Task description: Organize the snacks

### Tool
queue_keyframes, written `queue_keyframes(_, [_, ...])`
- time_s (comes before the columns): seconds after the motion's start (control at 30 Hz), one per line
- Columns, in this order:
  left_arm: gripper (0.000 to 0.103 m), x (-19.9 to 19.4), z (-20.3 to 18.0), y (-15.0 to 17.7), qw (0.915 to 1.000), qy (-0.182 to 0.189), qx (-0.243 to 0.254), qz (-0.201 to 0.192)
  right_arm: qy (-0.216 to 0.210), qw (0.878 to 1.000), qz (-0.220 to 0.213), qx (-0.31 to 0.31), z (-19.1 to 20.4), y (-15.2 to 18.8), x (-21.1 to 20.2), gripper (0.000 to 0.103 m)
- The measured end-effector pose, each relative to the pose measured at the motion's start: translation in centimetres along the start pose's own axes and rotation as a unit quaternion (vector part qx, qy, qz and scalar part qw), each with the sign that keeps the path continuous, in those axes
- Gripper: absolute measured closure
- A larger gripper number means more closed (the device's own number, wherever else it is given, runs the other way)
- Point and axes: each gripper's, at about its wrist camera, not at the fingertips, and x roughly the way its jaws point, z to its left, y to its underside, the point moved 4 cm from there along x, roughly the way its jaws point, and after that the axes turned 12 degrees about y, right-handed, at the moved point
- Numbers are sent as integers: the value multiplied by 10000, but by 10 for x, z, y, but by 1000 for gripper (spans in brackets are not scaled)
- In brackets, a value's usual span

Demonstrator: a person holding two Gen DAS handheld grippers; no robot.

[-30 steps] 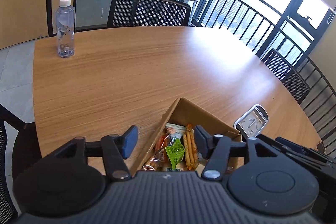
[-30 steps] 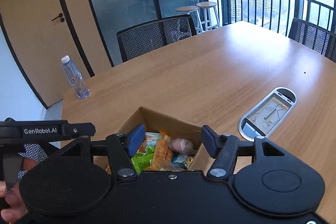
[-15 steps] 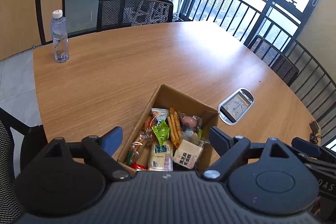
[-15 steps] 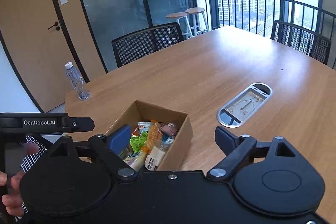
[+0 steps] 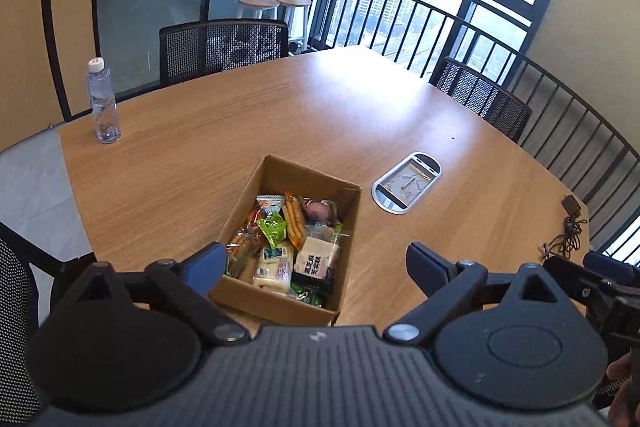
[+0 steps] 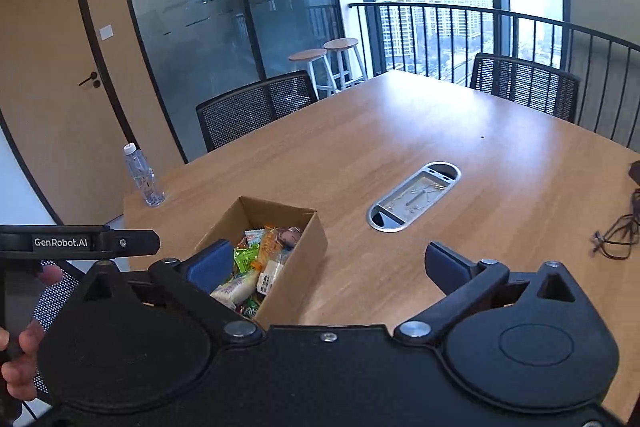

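Observation:
An open cardboard box (image 5: 347, 243) stands on the wooden table (image 5: 280, 115), filled with several snack packs: a green packet (image 5: 273, 229), orange sticks (image 5: 293, 218), white packs (image 5: 316, 259). The box also shows in the right wrist view (image 6: 296, 267). My left gripper (image 5: 316, 267) is open and empty, held above the box's near end. My right gripper (image 6: 326, 267) is open and empty, above the box's right side. The left gripper's body (image 6: 80, 242) shows at the left of the right wrist view.
A water bottle (image 5: 103, 101) stands at the table's far left corner. A silver cable hatch (image 5: 406, 182) is set in the table right of the box. Black cables (image 6: 618, 227) lie at the right edge. Mesh chairs (image 5: 224, 47) surround the table.
Both grippers have opened wider and pulled up and back from the box, so the whole box and more of the table now show.

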Motion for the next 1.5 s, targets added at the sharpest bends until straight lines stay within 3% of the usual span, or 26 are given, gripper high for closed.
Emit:
queue_keyframes(0.33, [5, -45, -30, 36, 9995, -8, 301, -55, 348, 9994, -59, 42, -10, 31, -57, 0])
queue_keyframes(0.6, [5, -76, -42, 67, 9987, -31, 510, -23, 918, 9954, 15, 270, -27, 68, -100, 0])
queue_keyframes(0.93, [5, -109, -39, 100, 9975, -49, 709, 51, 981, 9950, -48, 172, -25, 108, -142, 0])
queue_keyframes(1.5, [5, -135, -41, 121, 9954, 158, 947, 33, 1067, 9935, -212, 338, -18, 128, -175, 0])
